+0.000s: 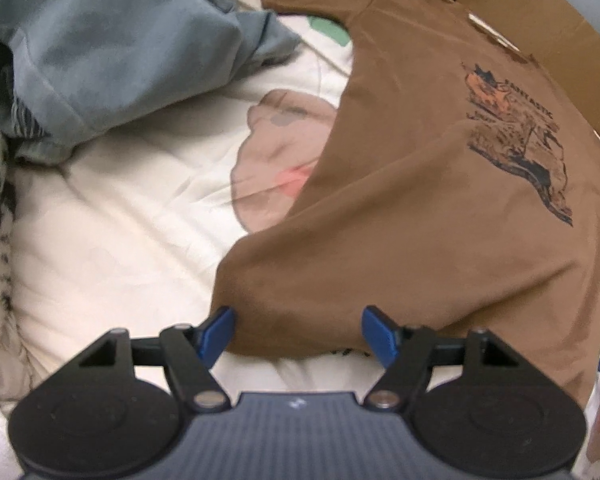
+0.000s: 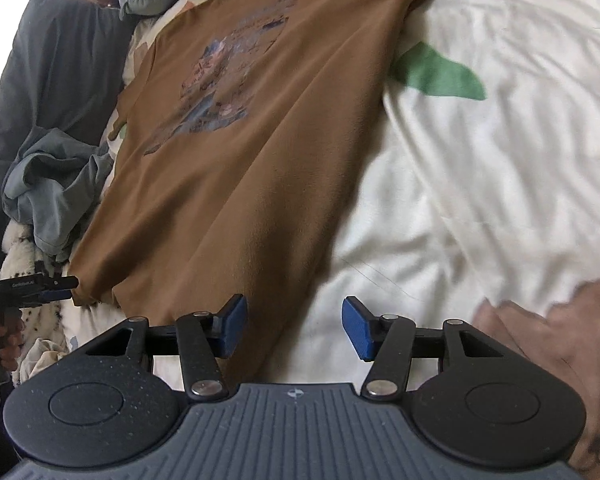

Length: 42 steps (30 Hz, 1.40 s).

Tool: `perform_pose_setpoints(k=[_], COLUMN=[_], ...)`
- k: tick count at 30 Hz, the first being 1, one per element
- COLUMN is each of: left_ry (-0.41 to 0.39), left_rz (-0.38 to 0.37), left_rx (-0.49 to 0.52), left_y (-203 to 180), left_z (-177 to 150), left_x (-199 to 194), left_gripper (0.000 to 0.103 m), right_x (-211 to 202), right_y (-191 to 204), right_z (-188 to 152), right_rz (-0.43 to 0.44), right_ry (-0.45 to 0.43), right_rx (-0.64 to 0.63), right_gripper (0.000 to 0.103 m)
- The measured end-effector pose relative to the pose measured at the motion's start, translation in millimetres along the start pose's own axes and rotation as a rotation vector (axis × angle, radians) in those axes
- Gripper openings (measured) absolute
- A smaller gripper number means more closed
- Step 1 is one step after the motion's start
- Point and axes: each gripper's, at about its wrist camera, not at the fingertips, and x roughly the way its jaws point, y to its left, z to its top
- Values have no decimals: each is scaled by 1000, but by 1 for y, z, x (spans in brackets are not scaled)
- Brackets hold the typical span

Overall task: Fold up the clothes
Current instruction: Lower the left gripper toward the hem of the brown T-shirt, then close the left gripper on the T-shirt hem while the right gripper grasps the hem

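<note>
The step in hand looks like the opening grasp of the fold: a brown T-shirt (image 1: 420,208) lies spread flat, print side up, on a bed covered by a cream quilt (image 1: 112,240) with cartoon patches, and both claws sit at its near hem, one by each bottom corner. The left claw (image 1: 298,332) is spread wide, and the shirt's near left corner lies between its blue pads (image 1: 218,332), the cloth just beside or brushing the left pad but not pinched. The right claw (image 2: 294,326) is also spread, somewhat less; the shirt's near right edge runs down between its pads, close against the left one, with bare quilt filling the rest of the gap, and nothing is clamped. In the right wrist view the left claw (image 2: 58,286) shows at the far left, held in a person's hand (image 2: 8,344), its tips at the other hem corner. The next move, as I judge it, calls for each claw to settle onto the hem and pinch only the shirt's layers, not the soft quilt beneath, before lifting the hem toward the collar at the far end. A grey-blue garment (image 1: 112,52) lies heaped to the left, well apart from the hem, awaiting its turn.
</note>
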Motion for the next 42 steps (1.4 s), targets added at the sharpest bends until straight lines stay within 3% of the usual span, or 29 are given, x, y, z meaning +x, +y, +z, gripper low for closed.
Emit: perform_pose_setpoints(k=[16,18,20,21,23,25,29,42], left_ry=[3,-2,-7,-7,-2,4,0,-5], left_rz=[-44,-41,-33,-31,-44,-66,-98,-261], left_rx=[-77,-85,-88,-93,-124,-147,-138,-20], left_y=[10,11,11,12,17,22,22,-24], left_z=[5,6,7,7,7,8,8,7], left_x=[31,32,31,31,29,25,13,-31], left_gripper=[70,68,61,57,33,11,5,4], right_x=[30,32,36,36,35,29,9,-73], right_y=[11,14,15,15,16,15,19,6], right_z=[11,11,11,11,11,12,15,26], right_rz=[23,29,45,48,55,67,74,-4], right_ry=[4,17,45,53,59,52,28,-35], right_rx=[47,50,58,54,45,44,28,30], right_gripper=[56,49,25,20,4,3,2,2])
